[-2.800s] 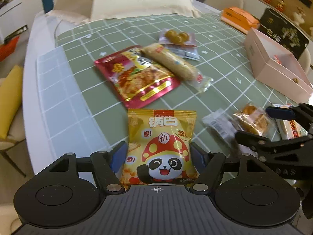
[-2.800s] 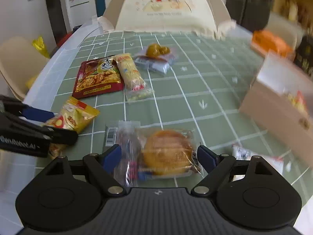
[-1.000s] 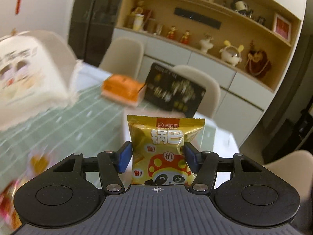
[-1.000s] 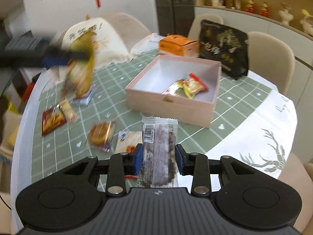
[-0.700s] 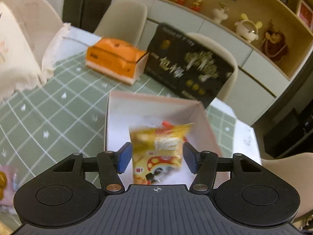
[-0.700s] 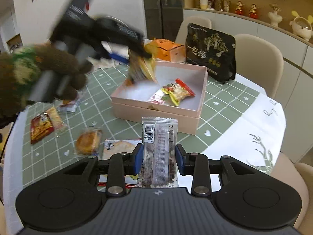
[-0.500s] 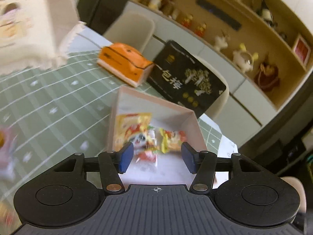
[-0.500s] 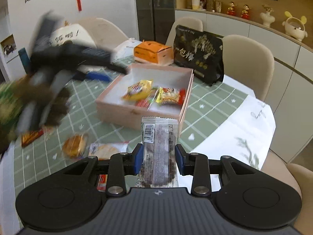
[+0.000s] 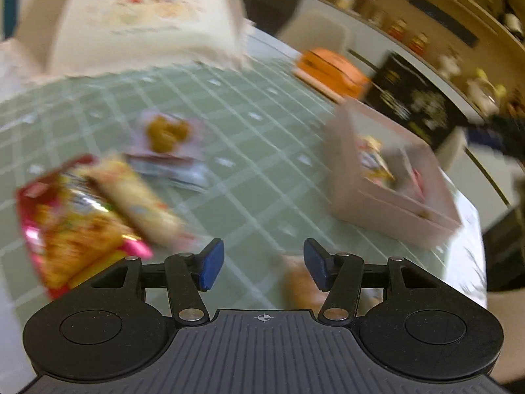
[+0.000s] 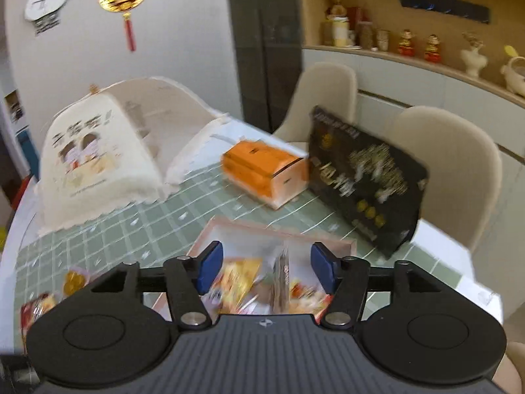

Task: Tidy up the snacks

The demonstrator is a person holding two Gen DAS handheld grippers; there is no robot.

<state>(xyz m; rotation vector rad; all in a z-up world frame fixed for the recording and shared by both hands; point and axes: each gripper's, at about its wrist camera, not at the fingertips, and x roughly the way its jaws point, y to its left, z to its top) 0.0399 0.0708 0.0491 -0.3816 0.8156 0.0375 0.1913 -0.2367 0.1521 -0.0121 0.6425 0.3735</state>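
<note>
Both grippers empty: right gripper (image 10: 264,267) jaws opening over the box (image 10: 210,229), wrapper (image 10: 281,279) dropping free; let it clear. Left gripper (image 9: 263,264) apart above the bench (image 9: 262,170); line up squarely on a loose packet (image 9: 131,193) before closing.

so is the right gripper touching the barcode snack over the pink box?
Apart. Right wrist view: right gripper jaws are opening, and the barcode snack sits edge-on between them over the pink box, gaps both sides.
</note>
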